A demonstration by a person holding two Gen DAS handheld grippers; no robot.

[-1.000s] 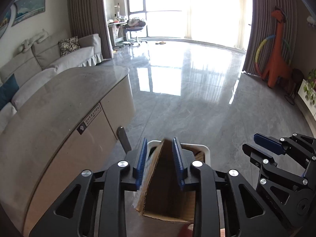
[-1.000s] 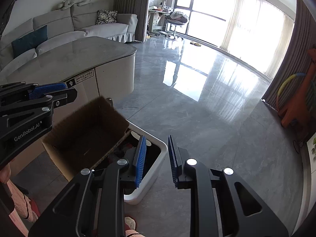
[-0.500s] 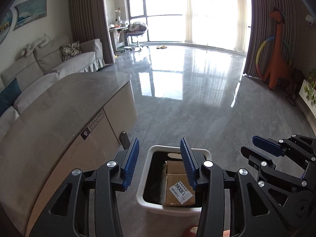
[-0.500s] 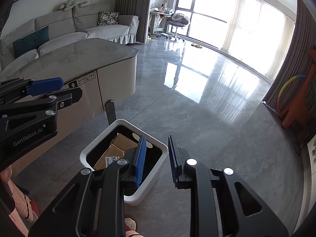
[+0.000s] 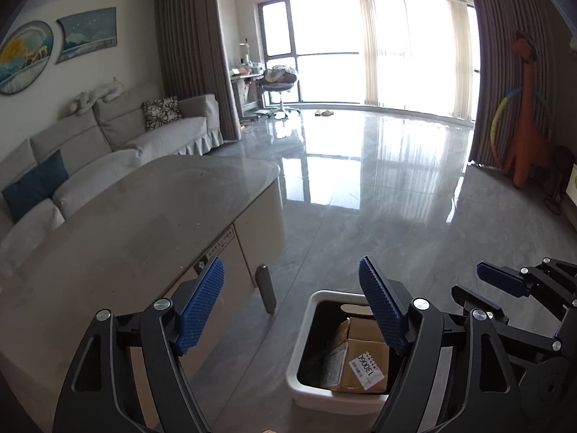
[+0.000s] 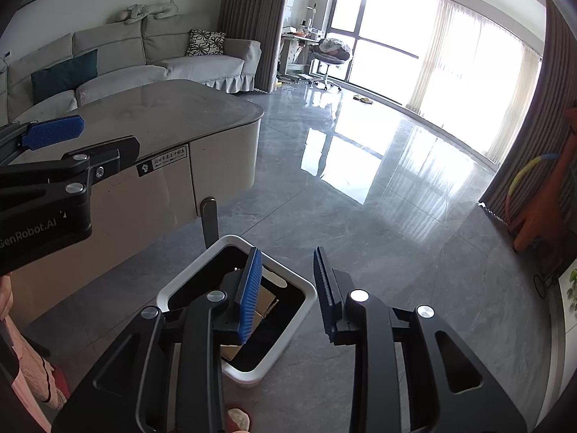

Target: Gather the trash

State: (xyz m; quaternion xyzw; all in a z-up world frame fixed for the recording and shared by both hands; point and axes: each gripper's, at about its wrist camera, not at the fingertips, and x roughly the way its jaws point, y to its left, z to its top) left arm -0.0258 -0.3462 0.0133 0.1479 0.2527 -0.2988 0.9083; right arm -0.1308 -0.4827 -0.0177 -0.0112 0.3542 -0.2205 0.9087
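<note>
left hand-held gripper is hovering with its jaws spread wide, holding nothing. right hand-held gripper is hanging beside it, jaws parted narrowly, also holding nothing.

cardboard box is lying inside the white bin on the floor, just beside the bench. from the left hand-held gripper the box is sitting below and slightly right of centre, partly behind the right finger; from the right one it is lying below and to the left. box's long axis is running roughly away from the cameras, along the bin. both seem about equally near; cannot tell which is closer.

writing: white sticker on the box is reading "13006", upside down, with a barcode. left hand-held gripper body is showing "genrobot.ai". bench label has print too small to read.

judgement: this piece looks binned; bench top is showing no further trash.
</note>
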